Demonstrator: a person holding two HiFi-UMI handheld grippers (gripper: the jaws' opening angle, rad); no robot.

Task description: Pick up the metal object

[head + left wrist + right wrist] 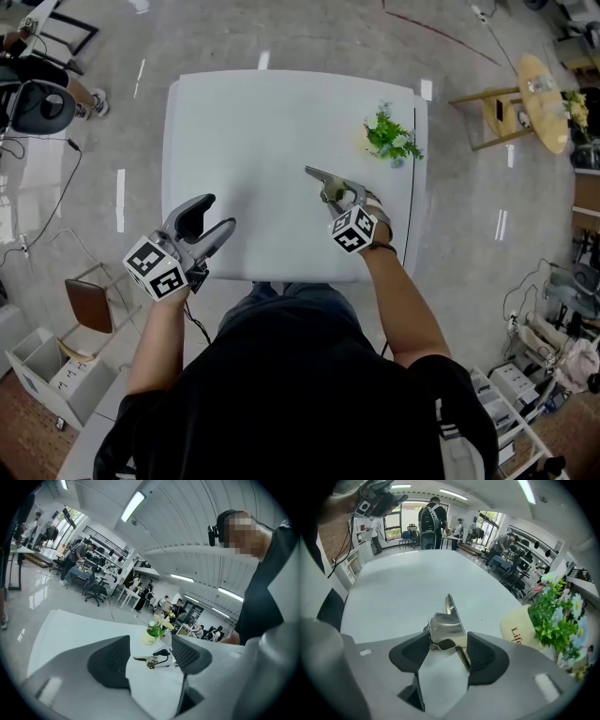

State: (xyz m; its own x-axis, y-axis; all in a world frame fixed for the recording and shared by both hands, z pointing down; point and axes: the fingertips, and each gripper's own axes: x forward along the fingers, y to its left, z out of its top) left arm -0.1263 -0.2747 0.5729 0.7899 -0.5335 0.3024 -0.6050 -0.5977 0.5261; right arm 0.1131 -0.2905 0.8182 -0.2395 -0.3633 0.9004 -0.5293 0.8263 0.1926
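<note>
- One white table [244,141], seen from above in the head view. On it stand or lie two things only: one metal object and one potted plant.
- Metal object [323,178]: count one. It lies flat on the table's right half, its narrow end pointing toward the table's middle. It is not lifted.
- Potted plant [389,139]: count one, green leaves with small pale flowers in a cream pot [520,627], near the far right corner, clear of the metal object.
- Grippers: two, one per hand, each with one marker cube (left cube [155,267], right cube [353,230]).
- Right gripper [345,195]: tipped steeply down over the metal object. In the right gripper view its jaws stand wide apart and straddle the object's broad shiny end [446,627], one dark pad at each side. The left-hand pad [412,651] looks to sit against the edge; a thin sliver shows at the other. No firm clamp seen; the object rests on the table.
- Left gripper [217,214]: at the near left edge of the table, well apart from the object. The left gripper view shows its jaws wide open with nothing between the pads; the metal object [147,659] shows far off through the gap, the plant behind it.
- Surroundings: one brown chair [89,305] on the floor at the near left, one round wooden stand [544,89] at the far right. Several people at desks in the background of both gripper views; count not certain.
</note>
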